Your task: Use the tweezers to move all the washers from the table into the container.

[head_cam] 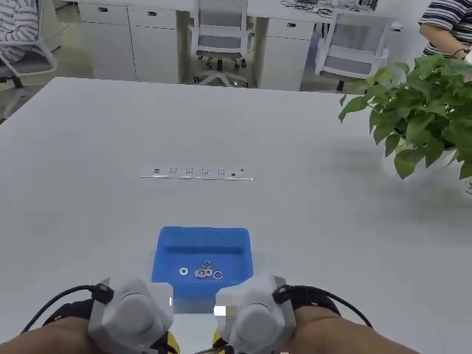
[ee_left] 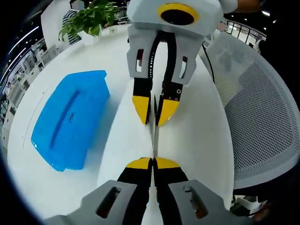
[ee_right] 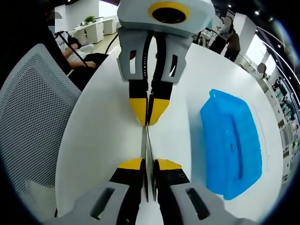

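**Tongs meeting over the tabletop.** My two tongs came nose to nose low over the tabletop (head_cam: 310, 206), sharing one pair of tweezers (ee_left: 153, 140). My left tongs (ee_left: 153, 164) were closed to a slit on one end of the thin steel strip. My right tongs (ee_right: 149, 165) were closed on the other end, with the blades running back between their yellow tips. I judged that gripping both ends served to steady or re-seat so slim a tool, which a single pair of tongs would let pivot.

The blue container (head_cam: 171, 254) sat at 12 o'clock from the tongs, just beyond them, where a short reach would serve. The washers (head_cam: 202, 271) lay in a loose cluster on its floor, toward its 6 o'clock wall. In the left gripper view the container fell at 9 o'clock, and in the right gripper view at 3 o'clock, as expected of two tools facing each other.

A socket strip (head_cam: 195, 174) lay in the tabletop farther out at 12 o'clock. A potted plant (head_cam: 420, 110) stood at 2 o'clock, well apart from the work. With those washers gathered in the container, I judged the task at or near its end, though the tabletop under the tongs was hidden.
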Available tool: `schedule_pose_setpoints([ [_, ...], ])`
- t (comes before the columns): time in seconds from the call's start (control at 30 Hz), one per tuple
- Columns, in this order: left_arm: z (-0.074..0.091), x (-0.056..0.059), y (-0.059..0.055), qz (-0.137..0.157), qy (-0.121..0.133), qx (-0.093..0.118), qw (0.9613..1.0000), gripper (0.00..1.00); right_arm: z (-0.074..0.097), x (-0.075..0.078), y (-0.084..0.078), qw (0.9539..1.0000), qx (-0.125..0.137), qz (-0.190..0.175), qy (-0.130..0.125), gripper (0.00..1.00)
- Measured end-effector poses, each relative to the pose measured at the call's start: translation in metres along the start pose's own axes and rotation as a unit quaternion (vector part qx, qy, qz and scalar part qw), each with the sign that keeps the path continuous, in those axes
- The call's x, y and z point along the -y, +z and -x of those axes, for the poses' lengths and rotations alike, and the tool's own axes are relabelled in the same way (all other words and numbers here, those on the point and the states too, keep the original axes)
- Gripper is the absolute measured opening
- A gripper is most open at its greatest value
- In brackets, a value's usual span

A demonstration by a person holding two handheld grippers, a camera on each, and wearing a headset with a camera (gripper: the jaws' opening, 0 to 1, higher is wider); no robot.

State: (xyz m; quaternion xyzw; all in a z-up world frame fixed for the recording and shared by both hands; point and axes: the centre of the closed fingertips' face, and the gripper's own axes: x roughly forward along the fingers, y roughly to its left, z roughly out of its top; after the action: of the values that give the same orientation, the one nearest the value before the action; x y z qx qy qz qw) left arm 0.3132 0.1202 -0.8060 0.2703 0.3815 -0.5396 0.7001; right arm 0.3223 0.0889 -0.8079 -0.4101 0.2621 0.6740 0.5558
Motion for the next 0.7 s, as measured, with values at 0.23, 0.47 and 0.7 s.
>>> schedule_pose_setpoints([
  [0.23,0.001,-0.002,-0.001,0.005,0.001,-0.002,1.0000,0.05,0.003,0.002,-0.004,0.9999,-0.006,-0.008,-0.003,0.14],
  [0.47,0.001,-0.001,0.000,-0.004,0.007,-0.007,0.9999,0.06,0.005,0.002,-0.005,0.9998,-0.012,-0.007,-0.016,0.20],
  [0.7,0.002,0.002,-0.001,-0.006,0.026,-0.009,0.9996,0.13,0.011,0.006,-0.006,0.9983,-0.005,-0.015,-0.056,0.31],
])
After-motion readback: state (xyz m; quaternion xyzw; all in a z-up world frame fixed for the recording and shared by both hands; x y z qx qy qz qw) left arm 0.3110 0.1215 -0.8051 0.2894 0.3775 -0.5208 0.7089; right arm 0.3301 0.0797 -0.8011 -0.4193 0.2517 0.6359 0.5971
